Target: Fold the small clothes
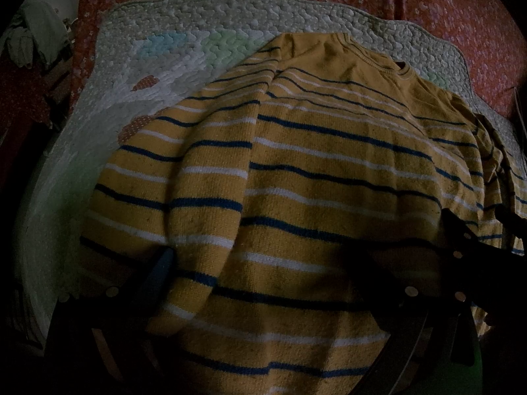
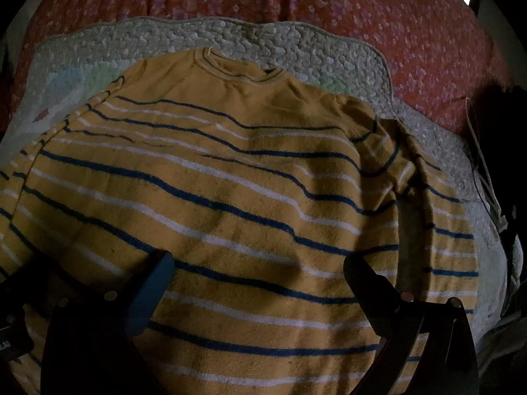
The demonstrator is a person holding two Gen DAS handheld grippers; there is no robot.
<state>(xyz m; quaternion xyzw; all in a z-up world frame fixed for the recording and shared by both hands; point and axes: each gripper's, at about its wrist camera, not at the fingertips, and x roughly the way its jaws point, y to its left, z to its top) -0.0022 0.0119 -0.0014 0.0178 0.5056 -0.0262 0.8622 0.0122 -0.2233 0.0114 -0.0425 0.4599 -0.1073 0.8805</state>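
Both claws, left claw (image 1: 280,263) and right claw (image 2: 258,263), gape apart over the soft, limp yellow knit sweater with blue and white stripes (image 2: 230,181); pinch its hem or sleeve edge.

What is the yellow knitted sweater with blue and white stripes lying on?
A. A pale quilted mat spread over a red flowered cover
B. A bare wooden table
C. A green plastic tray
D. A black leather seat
A: the yellow striped sweater lies spread on a pale quilted mat, whose wavy edge overlaps the red flowered cover behind it.
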